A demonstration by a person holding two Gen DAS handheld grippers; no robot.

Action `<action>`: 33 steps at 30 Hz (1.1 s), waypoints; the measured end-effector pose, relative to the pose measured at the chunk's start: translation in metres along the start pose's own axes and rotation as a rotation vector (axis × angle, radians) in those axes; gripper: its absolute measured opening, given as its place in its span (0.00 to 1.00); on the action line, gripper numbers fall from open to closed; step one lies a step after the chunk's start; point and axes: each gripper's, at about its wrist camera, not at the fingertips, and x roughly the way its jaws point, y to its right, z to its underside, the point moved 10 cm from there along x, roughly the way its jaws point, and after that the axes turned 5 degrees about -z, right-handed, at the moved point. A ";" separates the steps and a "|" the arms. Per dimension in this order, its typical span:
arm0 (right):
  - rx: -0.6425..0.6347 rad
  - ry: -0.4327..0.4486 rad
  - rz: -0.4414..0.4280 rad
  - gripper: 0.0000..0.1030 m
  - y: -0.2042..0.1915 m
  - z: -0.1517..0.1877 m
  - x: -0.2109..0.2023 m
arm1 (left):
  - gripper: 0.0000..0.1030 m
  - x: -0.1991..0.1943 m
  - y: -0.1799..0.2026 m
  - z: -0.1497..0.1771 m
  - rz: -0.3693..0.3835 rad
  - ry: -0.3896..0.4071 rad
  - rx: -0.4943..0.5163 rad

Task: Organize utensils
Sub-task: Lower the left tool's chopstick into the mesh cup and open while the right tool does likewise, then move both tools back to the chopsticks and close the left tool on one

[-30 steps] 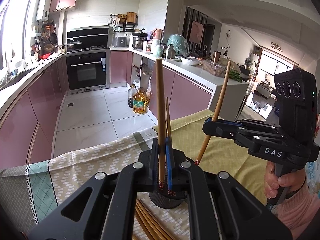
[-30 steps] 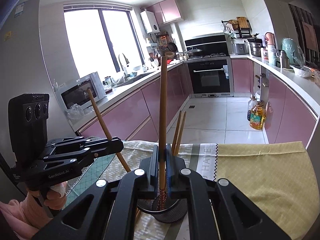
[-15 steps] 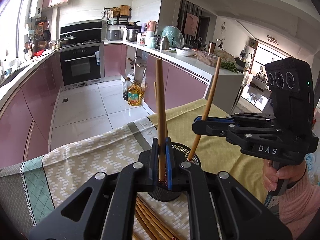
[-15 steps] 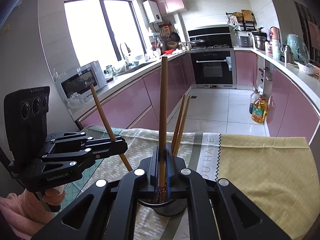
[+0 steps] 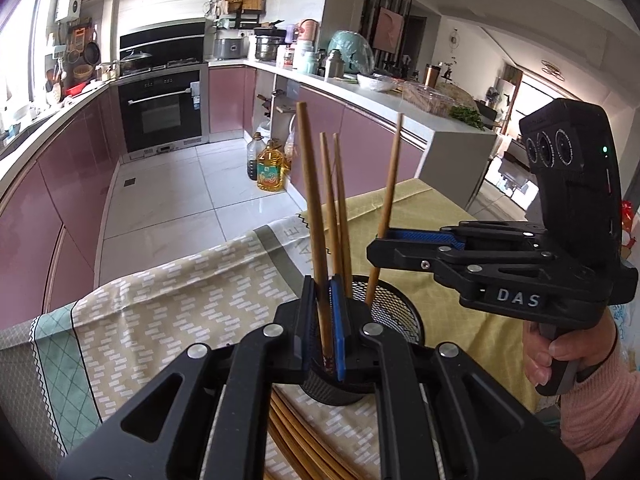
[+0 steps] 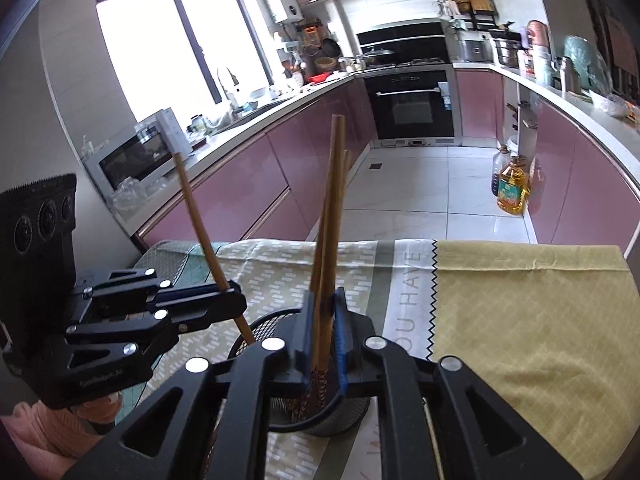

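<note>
Chopsticks stand upright between both pairs of fingers, over a black mesh cup [image 5: 394, 312] on the cloth-covered counter [image 5: 160, 312]. The left gripper [image 5: 326, 332] has one chopstick [image 5: 310, 216] between its blue pads; its fingers have just been easing apart, and the stick leans slightly, its patterned tip down inside the cup. I cannot tell whether the pads still press on it. The right gripper [image 6: 324, 340] has also just been opening: a clear gap shows beside its chopstick [image 6: 334, 216], so the hold is loosened, and that stick's tip sits in the cup as well. Two more chopsticks [image 5: 336, 208] already stand in the cup, leaning on its far rim. More chopsticks [image 5: 296, 436] lie flat on the cloth just in front of the cup, under the left gripper. A hand [image 5: 556, 356] in a pink sleeve holds the right gripper's handle. Behind the counter, a bottle of oil [image 5: 270, 168] stands on the kitchen floor.
</note>
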 end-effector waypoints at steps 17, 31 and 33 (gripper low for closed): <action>-0.138 0.089 -0.090 0.40 -0.051 0.025 -0.058 | 0.40 -0.045 -0.050 0.049 -0.154 0.086 -0.061; -0.146 -0.244 -0.111 0.42 -0.078 0.146 0.022 | 0.42 -0.018 -0.073 0.177 -0.163 -0.169 -0.132; -0.136 -0.264 -0.097 0.42 -0.077 0.155 0.027 | 0.43 -0.015 -0.068 0.184 -0.158 -0.178 -0.135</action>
